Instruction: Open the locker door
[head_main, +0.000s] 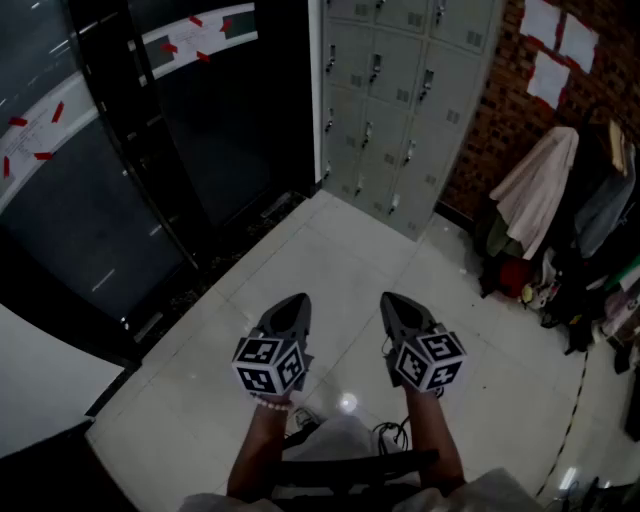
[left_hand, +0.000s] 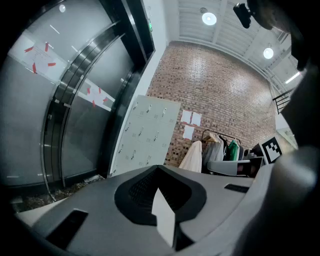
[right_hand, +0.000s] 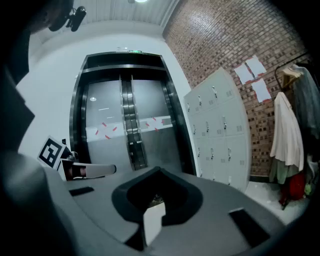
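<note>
A grey bank of lockers (head_main: 400, 90) with several small doors and dark handles stands against the far wall, well ahead of me; it also shows in the left gripper view (left_hand: 145, 132) and the right gripper view (right_hand: 217, 130). All its doors look closed. My left gripper (head_main: 288, 315) and right gripper (head_main: 402, 312) are held side by side low over the white tiled floor, far short of the lockers. Both have their jaws together with nothing between them.
Dark glass doors (head_main: 130, 150) with red tape marks fill the left. A brick wall (head_main: 510, 90) with white papers stands to the right of the lockers. A coat rack with hanging clothes (head_main: 570, 190) and items on the floor crowd the right side.
</note>
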